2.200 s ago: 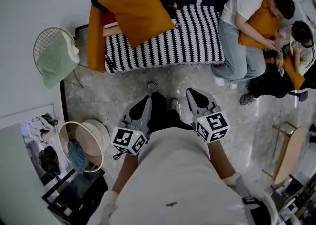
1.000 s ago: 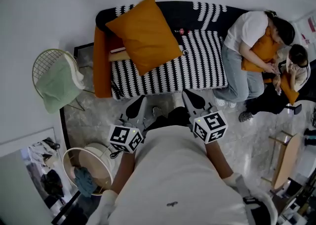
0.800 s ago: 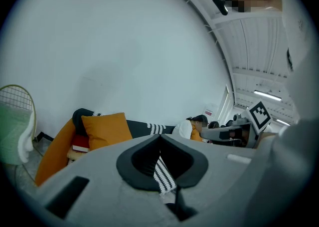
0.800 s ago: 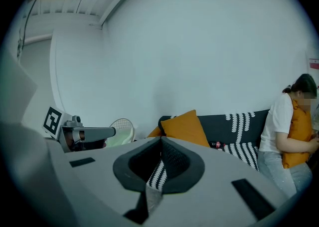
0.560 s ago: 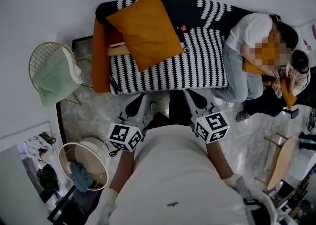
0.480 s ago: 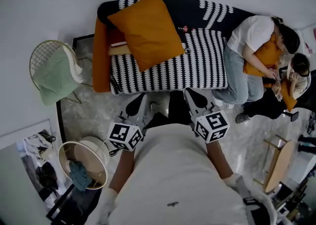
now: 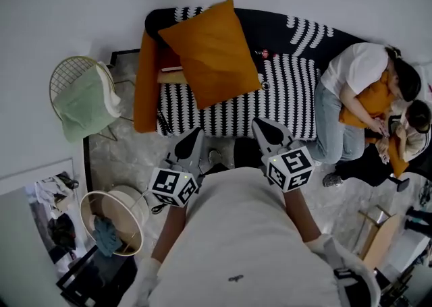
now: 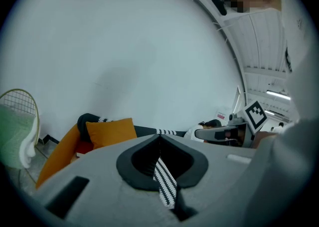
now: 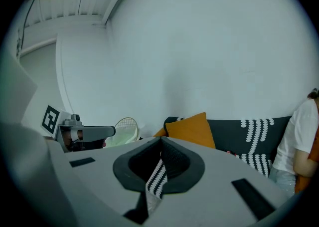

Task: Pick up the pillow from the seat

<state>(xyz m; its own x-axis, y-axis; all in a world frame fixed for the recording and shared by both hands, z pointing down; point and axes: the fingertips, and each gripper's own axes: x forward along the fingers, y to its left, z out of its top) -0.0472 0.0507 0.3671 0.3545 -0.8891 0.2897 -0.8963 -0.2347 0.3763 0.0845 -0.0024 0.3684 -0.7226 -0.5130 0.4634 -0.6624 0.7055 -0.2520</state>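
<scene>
1. Closer now than a moment ago: in the head view the person has stepped up to the sofa [image 7: 307, 32]. The left gripper [image 7: 190, 142] and the right gripper [image 7: 267, 131] now reach the front edge of the stripy seat [image 7: 283, 96].
2. Same view: the orange pillow [image 7: 212, 52] sits on the left part of the seat and leans on the back. It is well apart from both grippers. Two people [image 7: 354, 90] sit at the right end.
3. I think the step in hand is still the walk-up. Next, the grippers must go up and forward to the pillow and open wide. Then they should pinch a corner or an edge, because the pillow looks soft and fat.
4. Hard to see in this view: something red [image 7: 169, 61] pokes out from under the pillow, but I cannot tell what it is. The person's own body hides the floor below.
5. Left gripper view: the fingers are pressed together and hold nothing. A thin bit of stripy seat shows through the slit, far behind. Only the top of the pillow peeks over the gripper's grey body.
6. Right gripper view: these fingers are also pressed together with nothing in them. The pillow's top corner shows, but its bottom is hidden. A person at the right edge is cut off.
</scene>
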